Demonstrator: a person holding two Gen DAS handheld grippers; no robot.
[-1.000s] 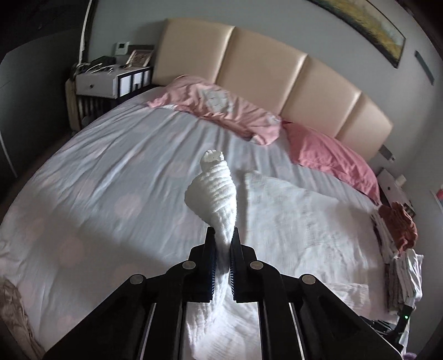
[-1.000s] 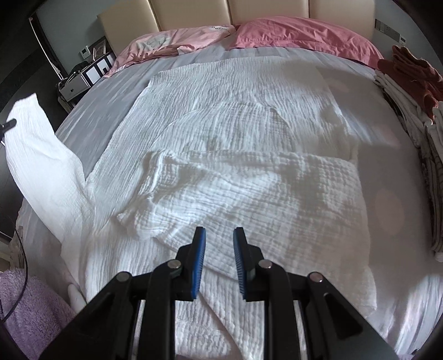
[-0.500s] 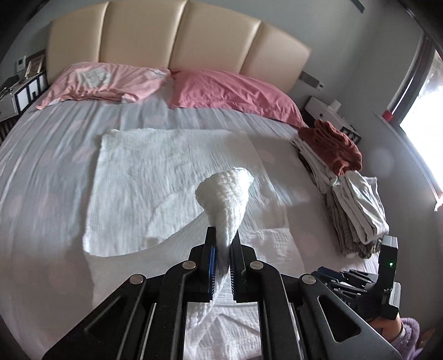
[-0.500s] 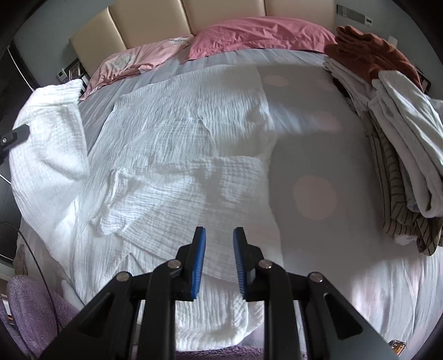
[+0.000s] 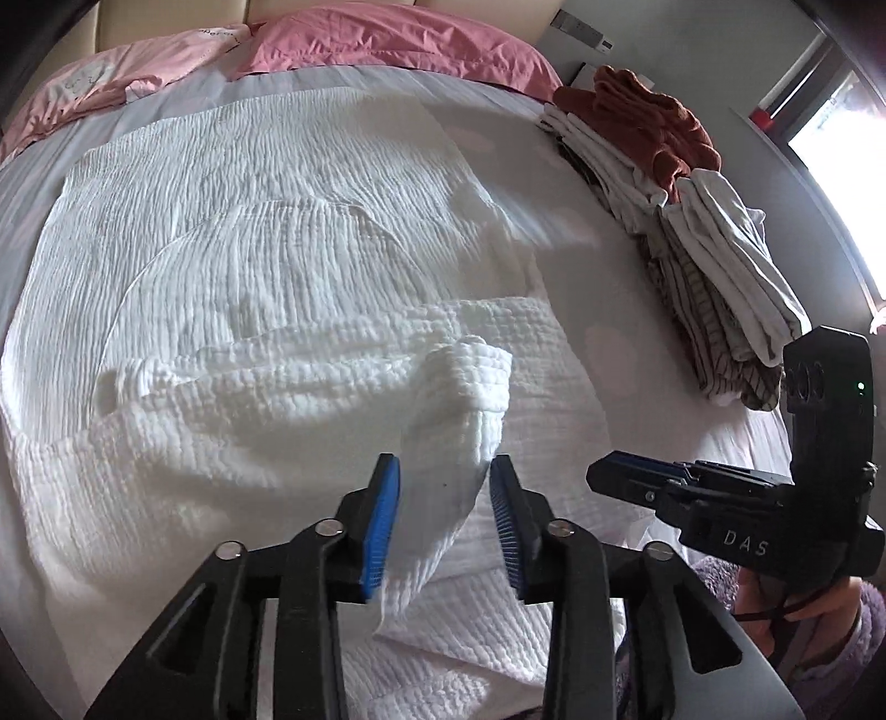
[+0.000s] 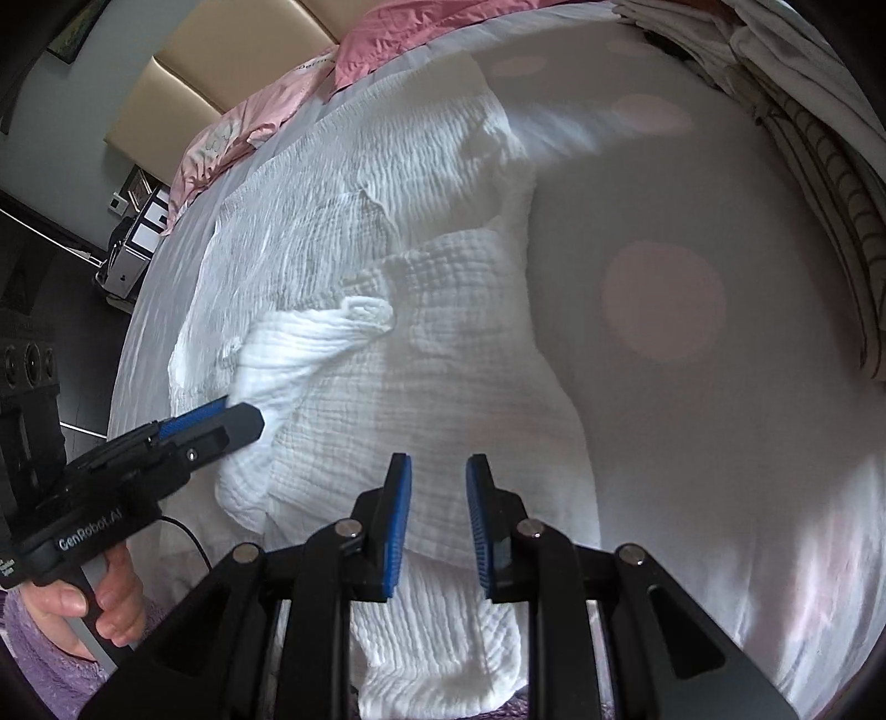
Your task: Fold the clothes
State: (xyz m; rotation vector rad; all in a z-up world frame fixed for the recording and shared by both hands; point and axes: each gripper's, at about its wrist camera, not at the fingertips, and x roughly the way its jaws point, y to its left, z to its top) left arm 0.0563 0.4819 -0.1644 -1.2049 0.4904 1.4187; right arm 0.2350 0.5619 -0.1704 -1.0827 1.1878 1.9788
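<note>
A white crinkled garment lies spread on the bed, its lower part folded over. My left gripper is open, with a white sleeve hanging loose between its blue pads and draping onto the garment. It also shows in the right wrist view at the left, beside the sleeve. My right gripper is open and empty, just above the garment's near part. It also shows in the left wrist view at the right.
A stack of folded clothes with a rust-red item on top lies at the bed's right side. Pink pillows lie at the head. A nightstand stands left of the bed. The bedsheet is pale with faint dots.
My left gripper swung right over the garment, lowered the sleeve onto it and opened. My right gripper moved nearer the bed's right side and stayed open.
</note>
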